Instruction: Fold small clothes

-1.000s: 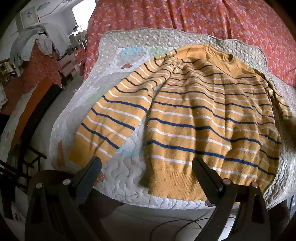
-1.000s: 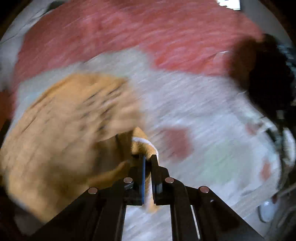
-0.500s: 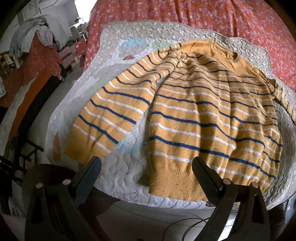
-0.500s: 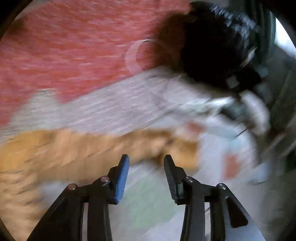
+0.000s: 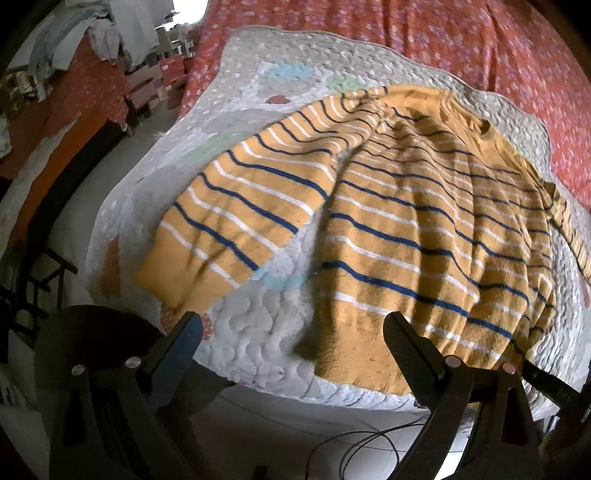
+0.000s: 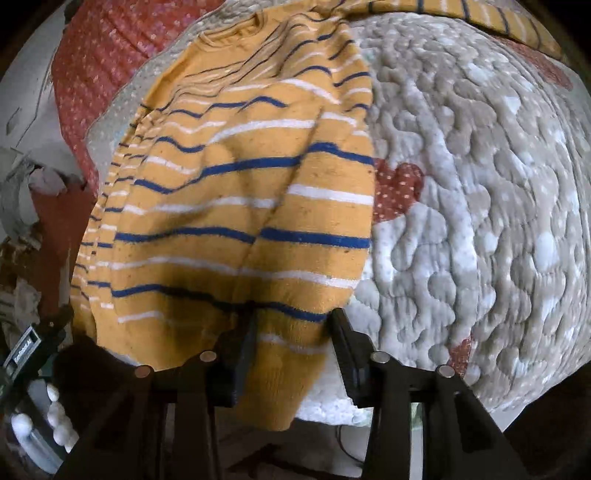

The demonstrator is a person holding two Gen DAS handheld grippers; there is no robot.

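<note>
Sweater [image 5: 406,229] lies flat on the quilt [image 5: 258,325], ready for folding. The right gripper [image 6: 291,347] has its jaws closing round the hem [image 6: 284,376] at 6 o'clock, likely to lift it. The left gripper [image 5: 291,343] has its jaws spread and empty.

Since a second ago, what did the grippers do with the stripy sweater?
The right gripper let go of the sleeve, which now lies stretched out on the quilt. It then swung down to the bottom edge of the sweater, and its jaws are closing with that edge between them. The left gripper stayed open, holding nothing, and the sweater's body stayed flat.
</note>
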